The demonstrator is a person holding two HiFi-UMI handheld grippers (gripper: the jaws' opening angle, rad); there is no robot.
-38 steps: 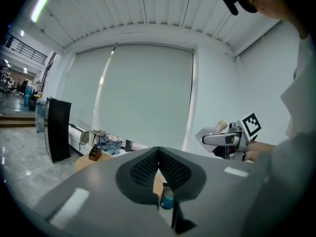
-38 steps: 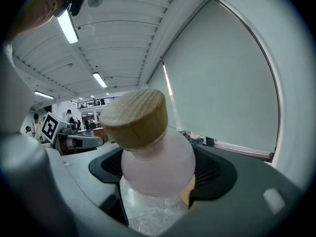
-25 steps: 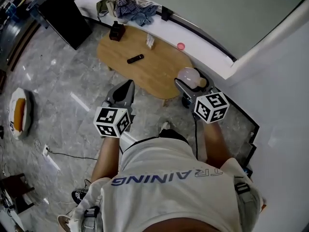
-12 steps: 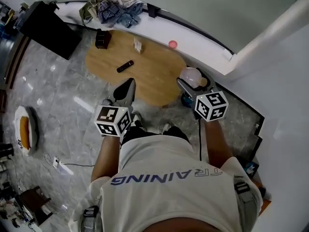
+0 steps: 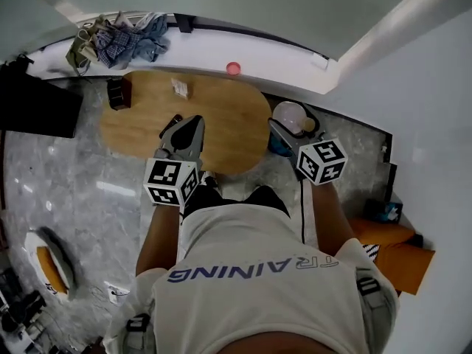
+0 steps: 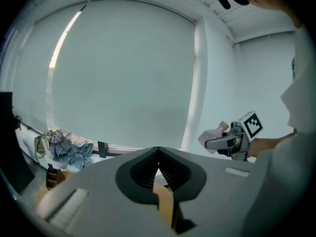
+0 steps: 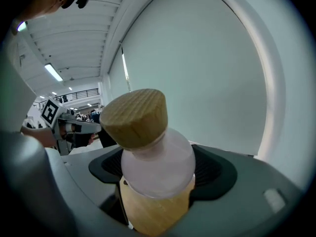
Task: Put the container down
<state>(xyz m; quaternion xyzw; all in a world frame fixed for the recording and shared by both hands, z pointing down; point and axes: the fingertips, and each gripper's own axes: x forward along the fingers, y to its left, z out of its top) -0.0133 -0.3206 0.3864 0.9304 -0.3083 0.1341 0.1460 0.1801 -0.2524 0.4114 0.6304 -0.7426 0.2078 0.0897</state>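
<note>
Container (image 7: 157, 162): frosted rounded body, wooden cap | right claw (image 7: 160, 177) clamped on it | left claw (image 6: 158, 168) pressed together

- Two in all: left hand-held gripper (image 5: 193, 124), right hand-held gripper (image 5: 279, 128).
- One container (image 5: 289, 115) (frosted, wooden cap).
- One oval tabletop (image 5: 228, 124).
- One dark box (image 5: 118, 93), one small packet (image 5: 179, 88).
- One small pink round object (image 5: 233, 68).
- One heap of clothes (image 5: 122, 39).

the container (image 7: 157, 168) is a small rounded jar of frosted, pale pinkish glass, with a wooden stopper (image 7: 134, 116) closing its neck and a wood-coloured band round its lower part. it leans left in the right gripper view, clamped between the right gripper's (image 5: 293, 129) jaws, held beside the table's (image 5: 221, 116) right end.
</note>
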